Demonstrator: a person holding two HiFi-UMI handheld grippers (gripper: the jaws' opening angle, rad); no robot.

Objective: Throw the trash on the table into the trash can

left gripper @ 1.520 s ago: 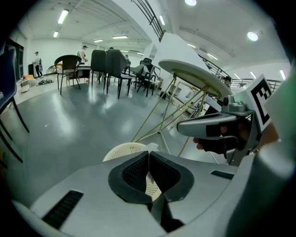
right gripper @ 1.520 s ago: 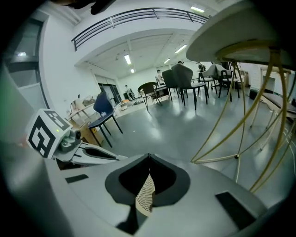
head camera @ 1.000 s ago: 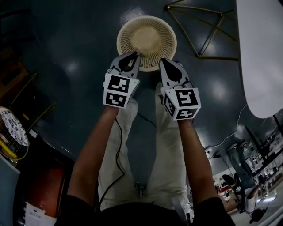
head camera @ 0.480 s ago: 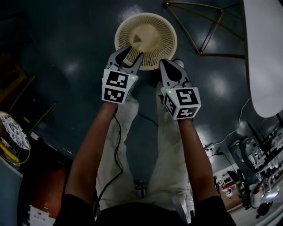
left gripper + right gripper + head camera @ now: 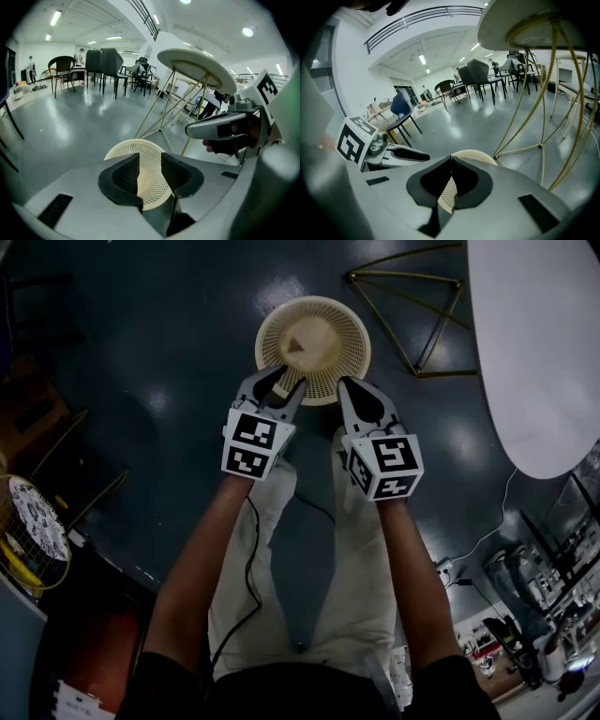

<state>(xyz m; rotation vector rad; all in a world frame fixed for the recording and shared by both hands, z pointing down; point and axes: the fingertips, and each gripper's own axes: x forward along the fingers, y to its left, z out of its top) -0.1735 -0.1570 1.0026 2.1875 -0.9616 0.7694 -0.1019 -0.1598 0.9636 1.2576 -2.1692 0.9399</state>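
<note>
No word, number or brand can be read anywhere. The only printed marks are black-and-white square code patterns without letters. They stand on the left cube (image 5: 251,444) at the rear of the left gripper (image 5: 281,381) and on the right cube (image 5: 386,465) at the rear of the right gripper (image 5: 349,385).

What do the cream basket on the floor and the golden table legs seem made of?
Cream round mesh basket: probably moulded plastic, matte; fine regular holes, smooth rim. Thin golden table legs: likely metal rod, painted or plated; slim, straight, slightly shiny.
</note>
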